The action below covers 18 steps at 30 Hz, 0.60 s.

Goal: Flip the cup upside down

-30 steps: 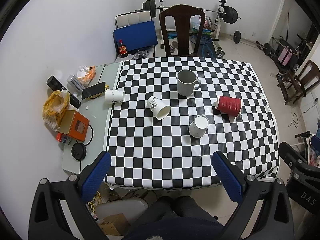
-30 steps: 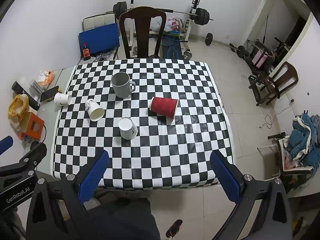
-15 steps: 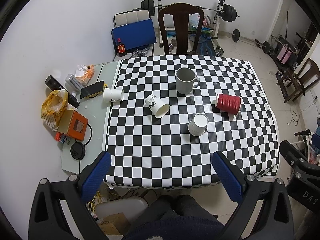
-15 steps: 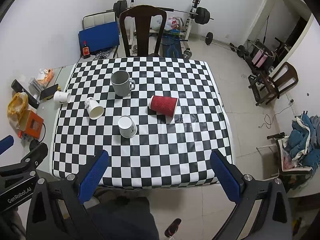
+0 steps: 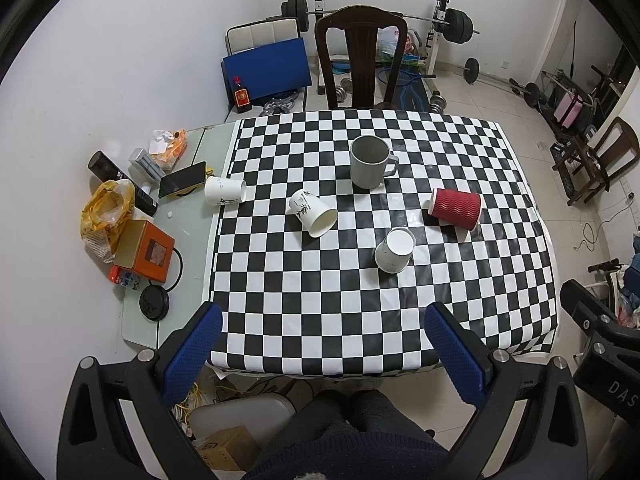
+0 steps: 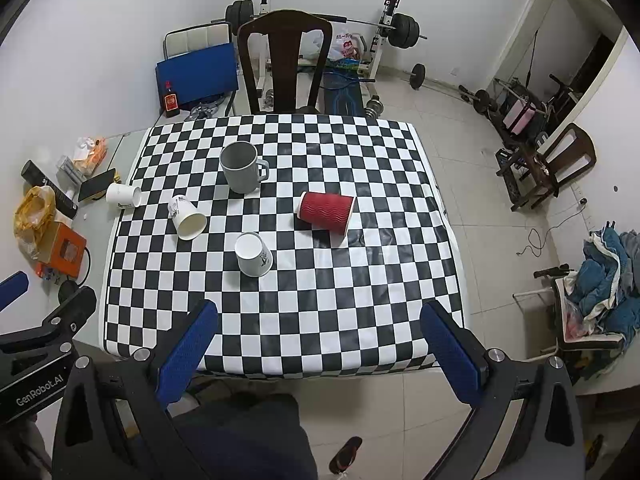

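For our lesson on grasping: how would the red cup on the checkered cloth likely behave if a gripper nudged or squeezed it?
The red cup lies on its side, so a nudge would probably make it roll, likely curving since it tapers. It looks like ribbed paper, so probably light and easy to crush if squeezed hard. The ribs may give the pads some grip.

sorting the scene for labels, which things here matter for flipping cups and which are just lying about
Job:
grey mug, upright
red cup, on its side
two white cups on their sides
white cup, already upside down
both open tools

Lying about:
phone
orange box
yellow bag
chair
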Motion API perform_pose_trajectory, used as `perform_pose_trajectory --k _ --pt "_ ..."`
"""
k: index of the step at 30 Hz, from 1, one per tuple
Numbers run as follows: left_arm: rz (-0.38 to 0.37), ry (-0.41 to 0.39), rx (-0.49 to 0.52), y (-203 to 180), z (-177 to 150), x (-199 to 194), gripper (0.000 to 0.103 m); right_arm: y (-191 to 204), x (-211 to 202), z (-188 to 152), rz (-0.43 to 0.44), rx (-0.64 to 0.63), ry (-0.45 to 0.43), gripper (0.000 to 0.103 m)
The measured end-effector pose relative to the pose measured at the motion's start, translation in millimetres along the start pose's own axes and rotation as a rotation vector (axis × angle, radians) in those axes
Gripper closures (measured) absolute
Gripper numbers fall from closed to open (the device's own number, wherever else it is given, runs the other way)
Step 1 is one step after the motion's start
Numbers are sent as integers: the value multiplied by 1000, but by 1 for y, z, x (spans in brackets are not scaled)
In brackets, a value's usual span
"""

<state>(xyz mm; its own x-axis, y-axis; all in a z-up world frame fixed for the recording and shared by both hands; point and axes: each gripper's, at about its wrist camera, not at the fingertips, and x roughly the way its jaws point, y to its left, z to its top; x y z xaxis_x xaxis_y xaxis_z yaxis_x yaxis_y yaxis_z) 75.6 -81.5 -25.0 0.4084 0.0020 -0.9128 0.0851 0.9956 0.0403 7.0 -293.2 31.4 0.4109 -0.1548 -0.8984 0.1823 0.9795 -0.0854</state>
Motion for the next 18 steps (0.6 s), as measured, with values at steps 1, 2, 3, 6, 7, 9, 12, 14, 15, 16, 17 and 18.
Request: perform_pose_trajectory --k 1,2,3,6,7,9,12,14,15,16,17,18 --pt "0 0 3 0 0 1 0 0 -1 -1 -1 0 -1 1" --pt "-1 1 4 0 0 1 0 -1 -2 -1 -2 -1 -2 1" --pt "0 0 2 2 0 -3 0 0 0 0 0 -2 -1 1" --pt "-1 1 4 0 0 0 0 0 0 1 1 -3 -1 1" --pt "0 0 4 1 0 -1 0 0 0 1 -1 -3 -1 1" --pt "-1 1 7 1 0 0 0 -2 -4 -2 0 -3 -2 1" --pt "-3 0 11 1 0 1 0 0 0 1 0 -4 1 1" --pt "-3 -2 10 2 1 -3 0 -1 -2 0 0 -3 0 1" --pt "-2 -2 9 0 1 1 0 0 0 2 0 -4 1 1" --pt "-5 -4 12 1 1 -2 0 0 0 1 0 -5 1 1" --pt "-7 -1 13 1 2 -2 0 0 0 2 -1 -5 0 1" --pt "-8 -1 14 3 0 -2 0 -1 -3 0 0 -4 1 1"
